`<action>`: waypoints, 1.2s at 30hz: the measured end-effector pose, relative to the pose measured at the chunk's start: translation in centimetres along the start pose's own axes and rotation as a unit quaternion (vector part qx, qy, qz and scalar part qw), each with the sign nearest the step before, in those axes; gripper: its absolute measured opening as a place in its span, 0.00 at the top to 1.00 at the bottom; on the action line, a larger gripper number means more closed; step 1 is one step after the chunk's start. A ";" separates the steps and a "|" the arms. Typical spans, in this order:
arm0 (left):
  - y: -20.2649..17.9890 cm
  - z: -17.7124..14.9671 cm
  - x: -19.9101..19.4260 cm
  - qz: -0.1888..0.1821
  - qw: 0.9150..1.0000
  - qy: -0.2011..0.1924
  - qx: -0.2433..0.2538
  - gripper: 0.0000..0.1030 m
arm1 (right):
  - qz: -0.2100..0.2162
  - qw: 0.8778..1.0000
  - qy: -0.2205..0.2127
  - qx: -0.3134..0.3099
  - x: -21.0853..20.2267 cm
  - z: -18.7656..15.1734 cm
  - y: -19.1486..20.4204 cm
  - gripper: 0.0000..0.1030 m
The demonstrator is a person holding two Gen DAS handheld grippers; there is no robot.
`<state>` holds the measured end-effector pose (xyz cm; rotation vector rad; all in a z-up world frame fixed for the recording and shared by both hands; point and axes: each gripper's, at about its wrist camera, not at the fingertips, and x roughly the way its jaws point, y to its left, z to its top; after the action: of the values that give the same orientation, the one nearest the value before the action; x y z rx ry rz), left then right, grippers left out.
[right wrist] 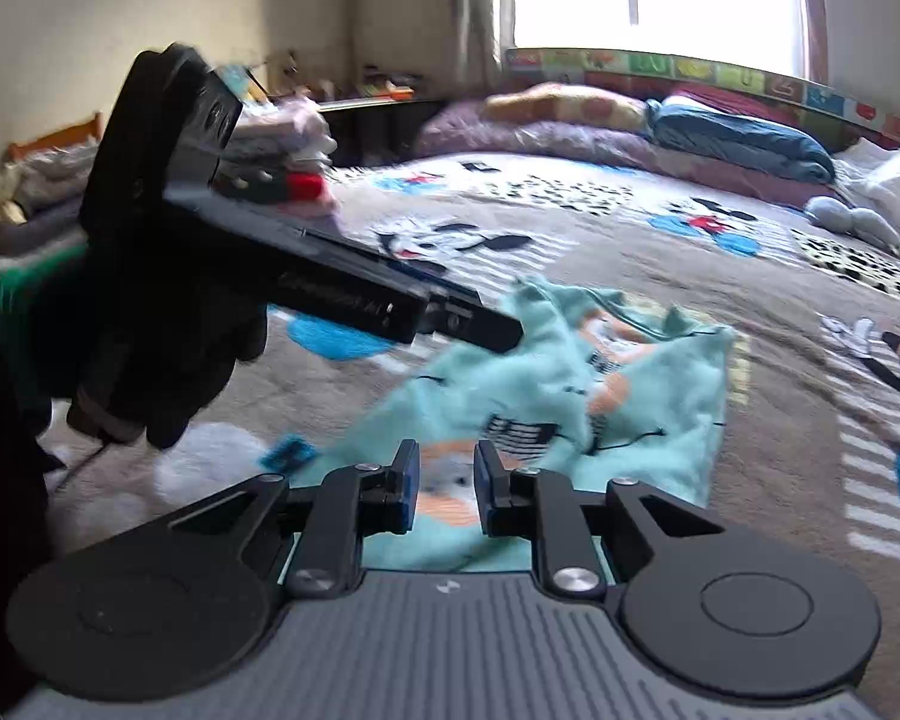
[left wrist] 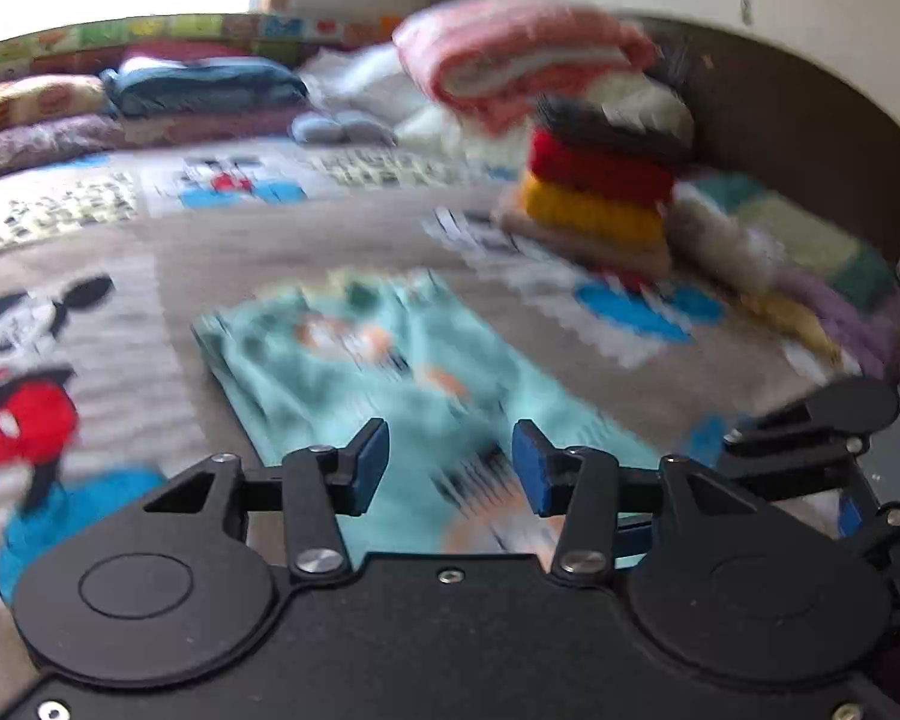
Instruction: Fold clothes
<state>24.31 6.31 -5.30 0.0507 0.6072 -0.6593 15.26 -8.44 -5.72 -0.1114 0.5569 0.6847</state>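
Observation:
A light turquoise garment point(left wrist: 360, 372) with an orange cartoon print lies on the bed, partly folded and rumpled point(right wrist: 630, 396). My left gripper point(left wrist: 450, 462) hovers over its near end, open, with nothing between its blue pads. In the right wrist view a black-gloved hand holds that left gripper point(right wrist: 492, 333), whose tip is at the garment's left edge. My right gripper point(right wrist: 448, 489) is low over the garment's near edge. Its jaws stand a little apart and grip no cloth. The right gripper point(left wrist: 810, 438) also shows at the right rim of the left wrist view.
A cartoon-mouse bedspread point(left wrist: 210, 252) covers the bed. A stack of folded knitwear point(left wrist: 600, 192) and a pink folded blanket point(left wrist: 522, 60) stand at the far right. Pillows point(right wrist: 738, 138) line the far side under the window. Another clothes pile point(right wrist: 282, 138) sits at the left.

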 end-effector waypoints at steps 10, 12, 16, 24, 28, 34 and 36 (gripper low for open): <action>0.1 -1.5 -0.1 -0.005 0.999 0.011 -0.038 0.41 | -0.002 0.998 0.059 -0.032 1.6 -1.8 3.7 0.77; 1.9 -1.2 -0.3 0.004 0.996 -0.009 -0.093 0.41 | 0.004 0.999 0.046 -0.024 0.1 -1.2 3.1 0.76; 5.7 -1.1 0.1 0.029 0.979 -0.040 -0.198 0.40 | -0.008 0.999 0.015 0.030 -1.0 -0.1 -0.2 0.75; 11.6 0.7 2.8 0.032 0.960 -0.051 -0.275 0.33 | -0.036 0.993 -0.009 0.110 2.7 2.2 -9.1 0.60; 14.2 1.0 4.6 0.008 0.955 -0.038 -0.294 0.33 | -0.023 0.980 -0.016 0.198 5.1 1.8 -15.7 0.55; 17.0 2.2 6.8 -0.039 0.951 -0.026 -0.305 0.33 | 0.022 0.955 -0.024 0.294 9.3 1.0 -23.6 0.50; 17.8 2.7 7.8 -0.055 0.952 -0.016 -0.300 0.33 | 0.043 0.948 -0.025 0.314 10.6 0.9 -25.3 0.49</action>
<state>41.06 15.47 -9.81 -0.5649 0.7621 -0.5587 38.28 -21.76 -12.54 0.5295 0.7099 0.5654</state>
